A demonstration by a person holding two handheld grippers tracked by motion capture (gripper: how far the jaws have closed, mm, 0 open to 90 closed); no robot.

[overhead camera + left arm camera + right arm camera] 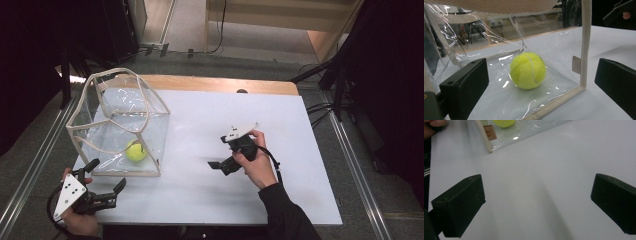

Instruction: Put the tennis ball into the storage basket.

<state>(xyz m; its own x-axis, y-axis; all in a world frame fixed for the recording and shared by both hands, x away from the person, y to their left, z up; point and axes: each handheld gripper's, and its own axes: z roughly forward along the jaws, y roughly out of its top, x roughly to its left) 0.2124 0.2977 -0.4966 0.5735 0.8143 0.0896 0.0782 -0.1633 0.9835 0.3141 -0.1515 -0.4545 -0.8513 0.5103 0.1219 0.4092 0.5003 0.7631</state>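
Both grippers apart and empty, left gripper nearing clear bag; a push could roll tennis ball away.

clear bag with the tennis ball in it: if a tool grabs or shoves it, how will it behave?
The clear bag will probably flex: its film walls look wrinkled and its rim sags unevenly. It looks light, so a push would likely slide it over the white table. The tennis ball lies loose on the bag's floor and would probably roll, shifting the weight.
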